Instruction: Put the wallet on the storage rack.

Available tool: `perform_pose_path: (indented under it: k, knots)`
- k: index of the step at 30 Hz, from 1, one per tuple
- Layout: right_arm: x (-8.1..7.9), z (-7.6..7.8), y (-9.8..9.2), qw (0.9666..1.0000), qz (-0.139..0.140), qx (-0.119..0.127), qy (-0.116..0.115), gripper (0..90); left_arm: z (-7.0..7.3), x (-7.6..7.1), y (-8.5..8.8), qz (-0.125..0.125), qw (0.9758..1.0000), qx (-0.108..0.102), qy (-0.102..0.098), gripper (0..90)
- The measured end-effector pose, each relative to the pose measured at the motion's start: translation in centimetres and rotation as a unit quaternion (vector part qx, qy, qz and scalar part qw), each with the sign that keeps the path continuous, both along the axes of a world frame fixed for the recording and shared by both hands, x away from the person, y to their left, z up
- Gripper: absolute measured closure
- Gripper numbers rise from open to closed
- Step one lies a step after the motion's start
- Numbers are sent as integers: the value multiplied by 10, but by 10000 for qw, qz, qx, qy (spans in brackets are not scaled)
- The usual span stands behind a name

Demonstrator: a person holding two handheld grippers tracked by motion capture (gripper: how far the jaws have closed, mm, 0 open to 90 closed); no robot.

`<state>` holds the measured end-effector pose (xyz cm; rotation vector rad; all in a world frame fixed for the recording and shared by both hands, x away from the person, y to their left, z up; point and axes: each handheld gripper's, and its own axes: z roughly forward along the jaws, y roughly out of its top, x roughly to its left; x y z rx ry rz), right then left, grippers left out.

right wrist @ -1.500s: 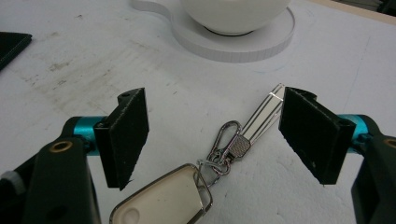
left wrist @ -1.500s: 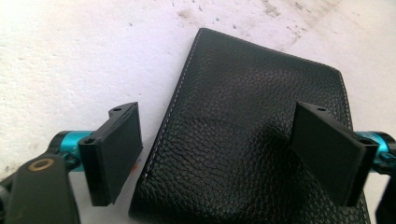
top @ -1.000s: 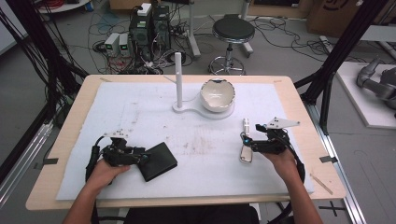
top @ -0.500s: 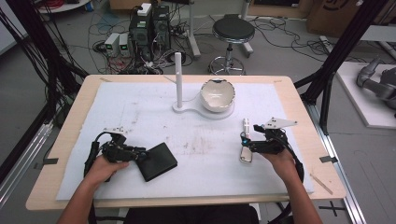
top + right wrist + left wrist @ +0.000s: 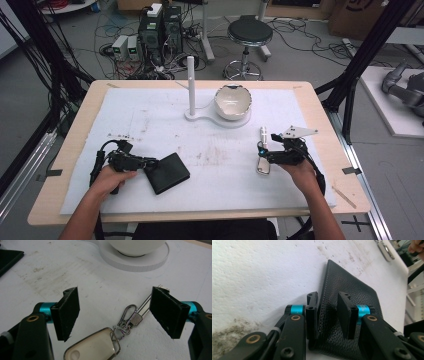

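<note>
the left gripper had just been closing its jaws over the near-left edge of the flat black leather wallet, not yet pinching; next, squeeze and lift. the right gripper stood spread over the cream key fob.

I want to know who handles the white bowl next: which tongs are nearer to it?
Right. The right tongs sit just below the bowl, over the key fob; the left tongs are far off, at the black wallet.
</note>
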<state>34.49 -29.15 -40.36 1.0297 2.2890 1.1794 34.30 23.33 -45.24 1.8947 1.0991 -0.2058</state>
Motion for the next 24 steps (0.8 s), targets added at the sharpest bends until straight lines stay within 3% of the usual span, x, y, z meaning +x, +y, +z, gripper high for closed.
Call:
perform_pose_path:
  k: [9, 10, 14, 19, 24]
  knots:
    - [0, 0, 1, 10000, 8, -17, 6, 247, 4, -4, 0, 139, 9998, 42, -135, 794]
    - [0, 0, 2, 10000, 36, -26, 17, 247, 6, -5, 0, 205, 9996, -93, -163, 807]
    - [1, -1, 3, 10000, 53, -29, 38, 247, 10, -5, 0, 222, 9992, -231, -251, 820]
    - [3, 0, 12, 9998, 169, 78, 76, 247, 21, -5, -5, 187, 9978, -369, -519, 827]
    - [6, -1, 27, 9991, 396, 118, 98, 247, 29, -4, -13, 67, 9966, -363, -731, 829]
